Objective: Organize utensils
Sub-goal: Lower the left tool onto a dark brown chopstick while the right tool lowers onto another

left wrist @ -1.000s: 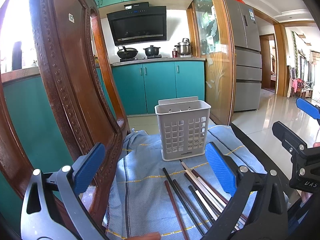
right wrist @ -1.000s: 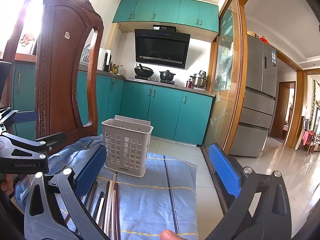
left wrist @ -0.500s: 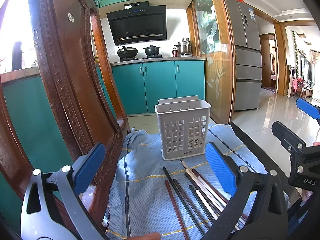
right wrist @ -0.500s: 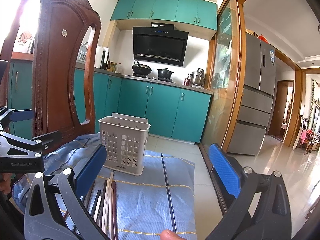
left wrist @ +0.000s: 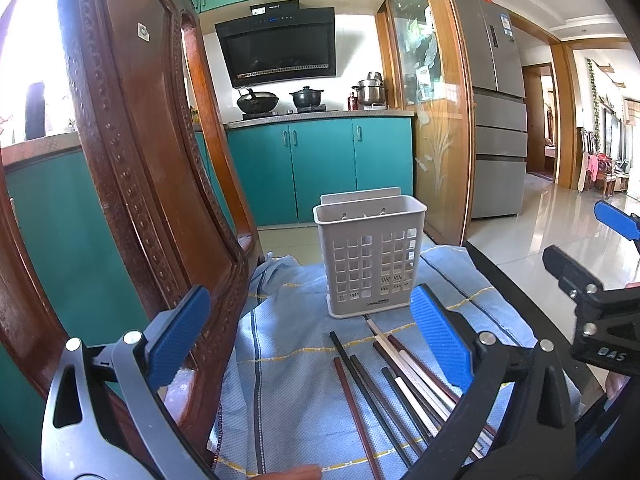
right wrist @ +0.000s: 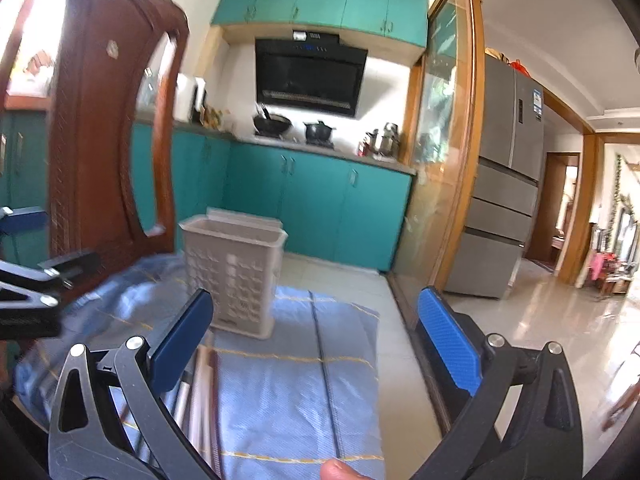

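Note:
Several chopsticks (left wrist: 396, 380), dark, reddish and white, lie side by side on a blue cloth (left wrist: 288, 360), just in front of a white perforated utensil basket (left wrist: 370, 256) that stands upright and looks empty. My left gripper (left wrist: 308, 336) is open and empty above the cloth, the chopsticks below its right finger. My right gripper (right wrist: 316, 340) is open and empty, to the right of the chopsticks (right wrist: 200, 392), with the basket (right wrist: 234, 276) ahead on its left. The right gripper also shows at the right edge of the left wrist view (left wrist: 600, 304).
A carved wooden chair back (left wrist: 152, 184) rises close on the left. The cloth (right wrist: 296, 392) ends at a dark table edge (left wrist: 516, 292) on the right. Beyond are teal kitchen cabinets (left wrist: 320, 168), a glass partition and tiled floor.
The right gripper has shifted, its view now blurred and the basket a little lower and nearer. The left gripper and the chopsticks have not moved.

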{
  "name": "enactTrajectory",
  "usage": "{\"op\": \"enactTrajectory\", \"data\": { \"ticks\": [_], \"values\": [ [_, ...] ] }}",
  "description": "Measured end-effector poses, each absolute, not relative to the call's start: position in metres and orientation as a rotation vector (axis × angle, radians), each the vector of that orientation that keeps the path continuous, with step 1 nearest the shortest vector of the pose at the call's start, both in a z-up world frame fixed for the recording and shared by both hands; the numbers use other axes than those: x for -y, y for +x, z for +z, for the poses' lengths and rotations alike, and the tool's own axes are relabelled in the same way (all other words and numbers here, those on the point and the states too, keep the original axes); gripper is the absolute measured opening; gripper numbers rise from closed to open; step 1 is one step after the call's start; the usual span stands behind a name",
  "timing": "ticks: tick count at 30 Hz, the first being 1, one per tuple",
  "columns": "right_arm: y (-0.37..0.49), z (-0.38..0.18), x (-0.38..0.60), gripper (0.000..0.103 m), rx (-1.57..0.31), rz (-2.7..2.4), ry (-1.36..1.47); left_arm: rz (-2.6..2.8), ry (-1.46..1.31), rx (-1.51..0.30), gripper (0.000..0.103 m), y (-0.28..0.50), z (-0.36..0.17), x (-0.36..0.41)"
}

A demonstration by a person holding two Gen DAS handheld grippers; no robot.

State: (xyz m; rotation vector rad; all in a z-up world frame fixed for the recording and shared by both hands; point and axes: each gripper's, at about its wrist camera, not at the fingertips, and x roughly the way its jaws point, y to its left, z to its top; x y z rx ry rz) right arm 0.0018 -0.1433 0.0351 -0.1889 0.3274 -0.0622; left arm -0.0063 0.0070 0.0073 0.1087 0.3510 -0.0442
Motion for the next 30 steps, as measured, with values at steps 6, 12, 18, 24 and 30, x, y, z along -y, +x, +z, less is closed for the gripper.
{"op": "enactTrajectory", "data": {
  "ticks": [6,12,18,24,30],
  "values": [
    [0.058,-0.015,0.146,0.1,-0.718,-0.07,-0.256,-0.021,0.115,-0.481,0.1,0.01,-0.006,-0.01],
    [0.096,-0.048,0.144,0.078,-1.004,0.182,-0.087,-0.081,0.08,-0.581,0.078,0.023,-0.016,-0.016],
    [0.138,-0.077,0.107,0.031,-1.134,0.311,-0.104,-0.162,0.06,-0.783,0.039,0.053,-0.041,-0.01],
    [0.167,-0.08,0.083,0.03,-1.148,0.341,-0.115,-0.176,0.096,-0.907,0.021,0.108,-0.038,0.002],
    [0.183,-0.071,0.07,0.03,-1.105,0.38,-0.052,-0.165,-0.012,-1.037,0.016,0.145,-0.068,-0.01]
  ]
}}
